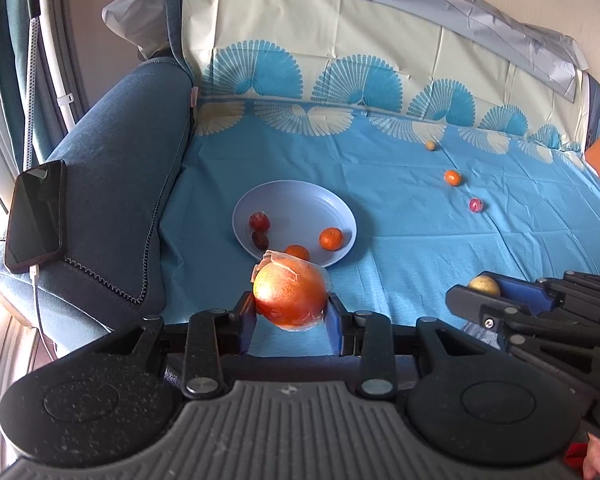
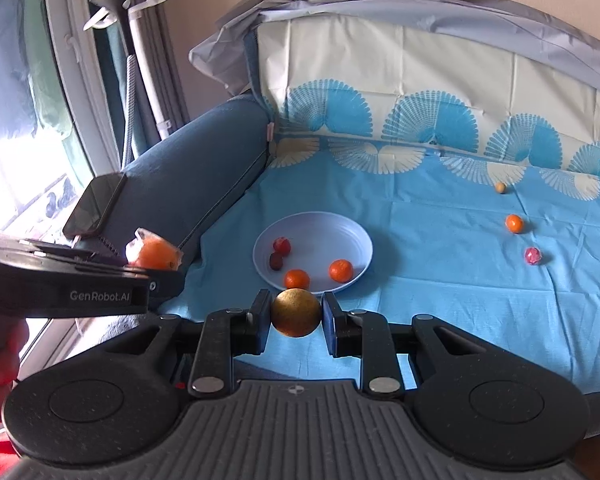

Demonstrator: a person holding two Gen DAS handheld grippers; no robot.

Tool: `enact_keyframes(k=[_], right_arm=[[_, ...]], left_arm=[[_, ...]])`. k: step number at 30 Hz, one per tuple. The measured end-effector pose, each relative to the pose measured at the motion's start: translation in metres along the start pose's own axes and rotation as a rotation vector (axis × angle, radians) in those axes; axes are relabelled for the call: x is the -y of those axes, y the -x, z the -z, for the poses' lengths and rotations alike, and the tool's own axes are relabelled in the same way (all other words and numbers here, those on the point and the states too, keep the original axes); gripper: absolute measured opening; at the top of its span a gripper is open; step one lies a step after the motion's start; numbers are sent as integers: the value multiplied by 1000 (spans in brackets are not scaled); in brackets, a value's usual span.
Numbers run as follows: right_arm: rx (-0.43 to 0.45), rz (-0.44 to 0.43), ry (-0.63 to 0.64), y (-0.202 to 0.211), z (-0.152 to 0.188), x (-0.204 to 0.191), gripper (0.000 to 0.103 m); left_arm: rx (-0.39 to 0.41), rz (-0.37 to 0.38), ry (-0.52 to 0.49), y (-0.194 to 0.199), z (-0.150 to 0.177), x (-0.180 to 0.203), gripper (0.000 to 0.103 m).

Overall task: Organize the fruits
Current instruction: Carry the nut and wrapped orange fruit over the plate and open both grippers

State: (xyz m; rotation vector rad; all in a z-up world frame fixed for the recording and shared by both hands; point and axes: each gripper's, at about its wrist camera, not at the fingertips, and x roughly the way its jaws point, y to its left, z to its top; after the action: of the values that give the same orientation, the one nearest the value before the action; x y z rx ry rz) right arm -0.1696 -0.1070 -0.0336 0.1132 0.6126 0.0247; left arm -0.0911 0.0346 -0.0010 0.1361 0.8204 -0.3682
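Note:
My left gripper point(image 1: 291, 312) is shut on a large orange fruit in plastic wrap point(image 1: 290, 295), held above the sheet just in front of the pale blue plate point(image 1: 296, 196). My right gripper point(image 2: 296, 314) is shut on a brown-gold round fruit point(image 2: 296, 312), also just in front of the plate point(image 2: 312, 224). The plate holds two tangerines point(image 1: 331, 238), a red fruit point(image 1: 259, 221) and a dark fruit point(image 1: 260, 239). A tangerine point(image 1: 452, 177), a pink wrapped fruit point(image 1: 475, 205) and a small tan fruit point(image 1: 431, 145) lie loose on the sheet at the far right.
A blue patterned sheet point(image 1: 400, 216) covers the sofa seat and back. A blue sofa armrest point(image 1: 120, 184) stands at the left with a phone point(image 1: 36, 216) on a cable lying on it. A window and a white stand point(image 2: 140, 60) are beyond the armrest.

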Motion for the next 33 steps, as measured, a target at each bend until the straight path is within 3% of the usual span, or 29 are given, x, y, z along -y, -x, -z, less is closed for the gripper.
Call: enact_keyframes(k=[33], right_arm=[[-55, -2, -29, -35, 0, 10, 28]], left_arm=[[-64, -19, 15, -28, -7, -6, 40]])
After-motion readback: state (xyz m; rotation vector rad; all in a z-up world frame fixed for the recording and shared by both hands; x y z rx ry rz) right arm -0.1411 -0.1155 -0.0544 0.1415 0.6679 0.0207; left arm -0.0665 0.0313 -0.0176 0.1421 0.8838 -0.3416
